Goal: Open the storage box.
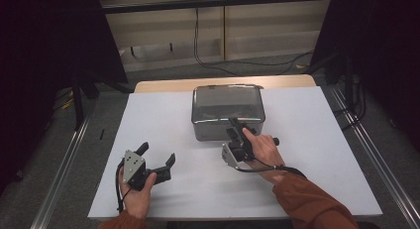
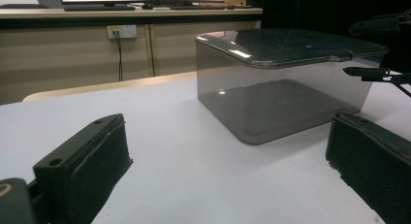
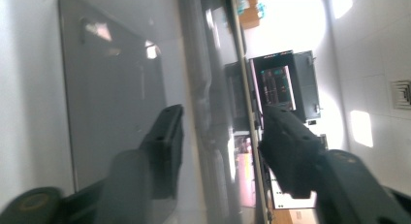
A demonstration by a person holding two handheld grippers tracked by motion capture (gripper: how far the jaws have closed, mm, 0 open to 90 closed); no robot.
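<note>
Smoky grey plastic is forming the lidded box (image 1: 228, 111), which is sitting at the centre of the high view, toward the far edge of the white worktop (image 1: 307, 179). Its lid is lying flat with rounded corners and a thin overhanging lip. Just below it, the right hand-held gripper (image 1: 236, 126) is reaching in at the lid's near edge, while the left hand-held gripper (image 1: 157, 157) is resting at the lower left of the frame, well apart from the box, jaws spread and holding nothing.

Across the left gripper view, the box (image 2: 286, 83) is occupying the upper right: stiff, glossy, see-through walls, with nothing visible inside. The left hand-held gripper (image 2: 228, 161) is showing its matt black padded jaws wide apart at the bottom corners. The right hand-held gripper (image 2: 375, 49) is bracketing the lid's edge at the far right, one jaw above and one below.

Along the right gripper view, turned sideways, the lid's lip (image 3: 242, 103) is running up the middle, and the right hand-held gripper (image 3: 220, 136) is straddling it, jaws partly drawn in but with a gap showing either side.

Judging by looks, the box is light, rigid and slippery; the projecting lip is offering the best hold, though a hard pinch is risking scratches or a crack.
</note>
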